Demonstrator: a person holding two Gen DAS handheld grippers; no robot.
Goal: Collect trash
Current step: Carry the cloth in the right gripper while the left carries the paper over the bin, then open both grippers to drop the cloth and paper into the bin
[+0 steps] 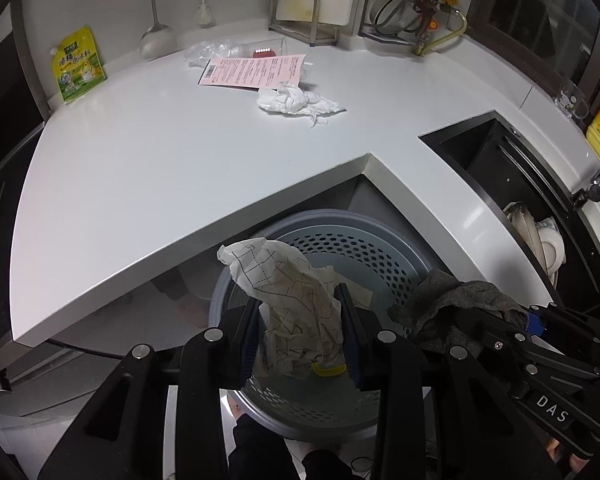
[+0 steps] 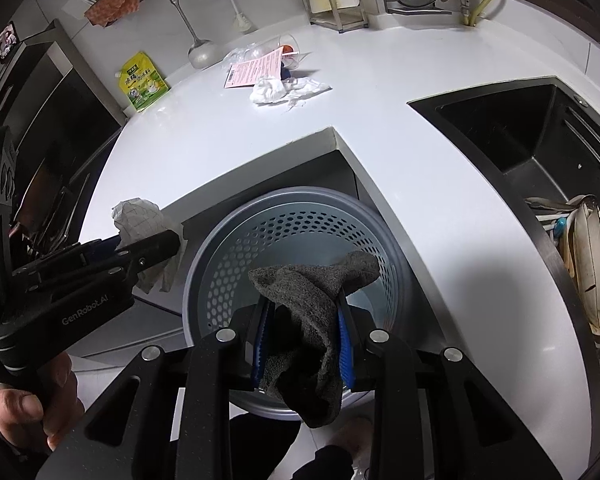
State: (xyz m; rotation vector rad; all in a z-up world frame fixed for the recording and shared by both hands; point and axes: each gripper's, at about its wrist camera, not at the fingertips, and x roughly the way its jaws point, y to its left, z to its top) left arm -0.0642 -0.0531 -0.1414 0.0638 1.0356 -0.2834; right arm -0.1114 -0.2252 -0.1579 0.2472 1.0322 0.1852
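Trash bin (image 1: 340, 240) sits below the tabletop (image 1: 180, 152); left tongs (image 1: 300, 332) clamp crumpled gridded paper (image 1: 292, 300) over it, right tongs (image 2: 304, 340) grip a gray cloth (image 2: 312, 300).

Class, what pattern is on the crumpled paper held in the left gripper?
A dark grid of solid and dashed lines on off-white paper, clearest in the left wrist view.

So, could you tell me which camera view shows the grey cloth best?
The right wrist view: the grey cloth hangs front and centre, pinched in the right gripper above the perforated bin. The left wrist view catches only a bunched part of it at the right edge, partly behind that gripper's frame.
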